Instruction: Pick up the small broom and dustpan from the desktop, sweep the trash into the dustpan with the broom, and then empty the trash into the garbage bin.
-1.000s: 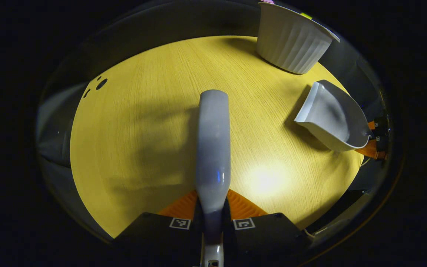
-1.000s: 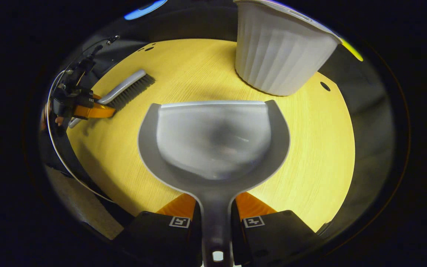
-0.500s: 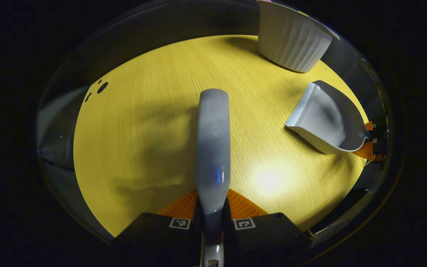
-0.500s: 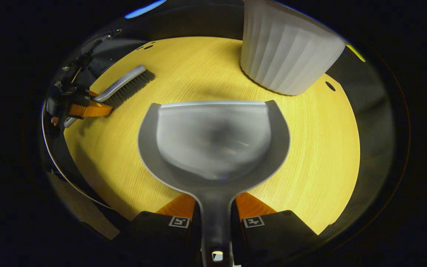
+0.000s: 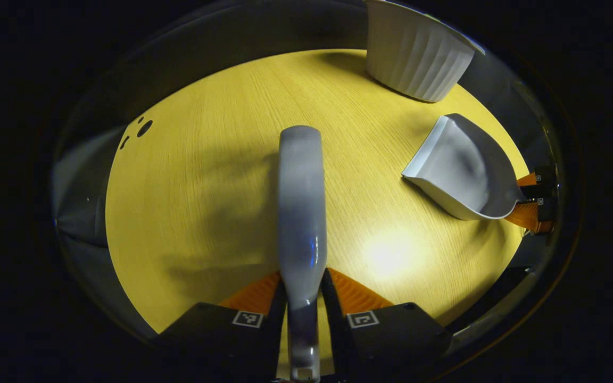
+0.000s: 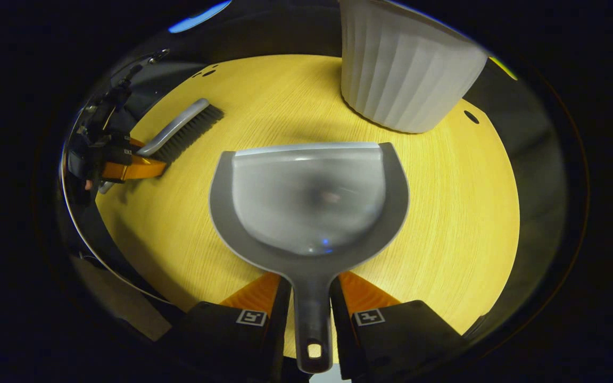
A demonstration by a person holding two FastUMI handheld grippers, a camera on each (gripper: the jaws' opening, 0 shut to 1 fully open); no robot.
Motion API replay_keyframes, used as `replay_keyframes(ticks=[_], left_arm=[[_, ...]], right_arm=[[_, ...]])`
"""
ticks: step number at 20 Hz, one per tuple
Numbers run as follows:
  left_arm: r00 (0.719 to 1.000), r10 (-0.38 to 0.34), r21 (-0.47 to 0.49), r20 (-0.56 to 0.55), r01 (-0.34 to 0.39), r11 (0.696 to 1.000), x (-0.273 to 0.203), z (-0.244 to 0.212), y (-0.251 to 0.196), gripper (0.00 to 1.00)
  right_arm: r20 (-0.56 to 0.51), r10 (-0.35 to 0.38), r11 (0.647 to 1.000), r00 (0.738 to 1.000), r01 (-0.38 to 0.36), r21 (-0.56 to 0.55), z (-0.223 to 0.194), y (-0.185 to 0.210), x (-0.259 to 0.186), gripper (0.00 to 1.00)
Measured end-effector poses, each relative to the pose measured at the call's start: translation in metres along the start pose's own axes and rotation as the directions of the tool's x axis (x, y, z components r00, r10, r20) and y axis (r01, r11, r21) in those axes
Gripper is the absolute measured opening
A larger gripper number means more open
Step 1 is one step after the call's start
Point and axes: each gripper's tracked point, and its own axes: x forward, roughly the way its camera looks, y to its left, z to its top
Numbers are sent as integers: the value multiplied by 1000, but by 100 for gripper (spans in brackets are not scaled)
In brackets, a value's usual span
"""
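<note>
Over the yellow bench (image 5: 205,175), the left gripper (image 5: 303,303) has its fingers clenched on the broom (image 5: 299,213) handle, which runs straight ahead. On the right, the right gripper (image 6: 309,314) grasps the dustpan (image 6: 309,197) by its handle, its scoop facing the white ribbed garbage bin (image 6: 402,74) at the far right edge. Bristles of the broom (image 6: 179,130) point down at the bench.
</note>
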Motion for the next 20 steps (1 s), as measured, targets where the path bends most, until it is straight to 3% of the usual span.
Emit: replay_keyframes(ticks=[3, 4, 8, 9, 11, 16, 20], left_arm=[[1000, 6, 21, 13, -6, 1000, -4, 3, 1, 58], [1000, 11, 32, 18, -11, 999, -7, 3, 2, 59], [997, 37, 65, 68, -41, 997, -24, 11, 7, 68], [995, 46, 67, 90, -52, 996, -30, 14, 9, 71], [984, 51, 38, 169, -58, 998, -51, 24, 8, 71], [900, 57, -1, 432, -63, 998, -103, 66, 11, 71], [812, 83, -67, 577, -54, 996, -147, 100, 11, 71]], right_arm=[[8, 16, 1000, 1000, -16, 23, 3, 2, -3, 46], [14, 27, 999, 1000, -27, 31, 2, 6, -10, 47], [44, 46, 997, 998, -49, 68, 8, 10, -31, 86], [65, 51, 996, 997, -55, 70, 11, 10, -37, 82], [160, 46, 997, 986, -55, 56, 27, 10, -65, 96], [352, -30, 999, 936, 32, 1, 71, 9, -117, 99], [506, -61, 998, 860, 70, 1, 116, 23, -159, 99]])
